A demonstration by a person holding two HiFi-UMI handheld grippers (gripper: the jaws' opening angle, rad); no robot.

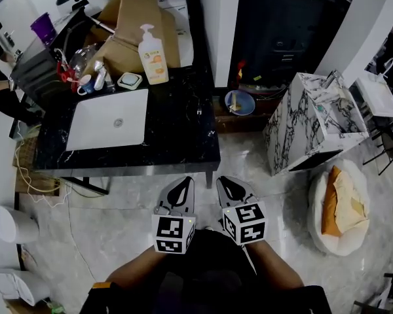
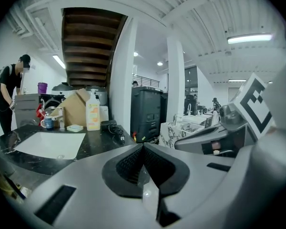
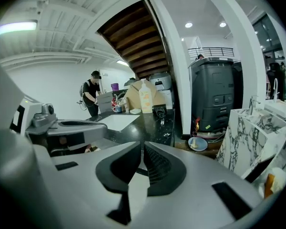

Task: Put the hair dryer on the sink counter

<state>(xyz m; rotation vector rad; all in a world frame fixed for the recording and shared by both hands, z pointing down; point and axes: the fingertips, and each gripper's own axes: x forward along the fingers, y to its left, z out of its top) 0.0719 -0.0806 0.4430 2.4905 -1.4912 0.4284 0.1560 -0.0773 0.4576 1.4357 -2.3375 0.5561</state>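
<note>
A black sink counter (image 1: 177, 142) with a white basin (image 1: 110, 120) stands ahead of me. A black, corded object that looks like the hair dryer (image 2: 112, 127) lies on the counter's right part, also seen in the right gripper view (image 3: 159, 111); its plug (image 1: 198, 110) shows in the head view. My left gripper (image 1: 179, 190) and right gripper (image 1: 230, 188) hover side by side over the floor, short of the counter's front edge. Both are shut with nothing between the jaws (image 2: 143, 145) (image 3: 142, 144).
A soap bottle (image 1: 152, 54), a cardboard box (image 1: 134, 18) and small toiletries crowd the counter's back. A marble-patterned cabinet (image 1: 311, 123), a blue bowl (image 1: 240, 101) and a pet bed (image 1: 340, 208) stand on the floor at right. A person (image 2: 9, 97) stands at far left.
</note>
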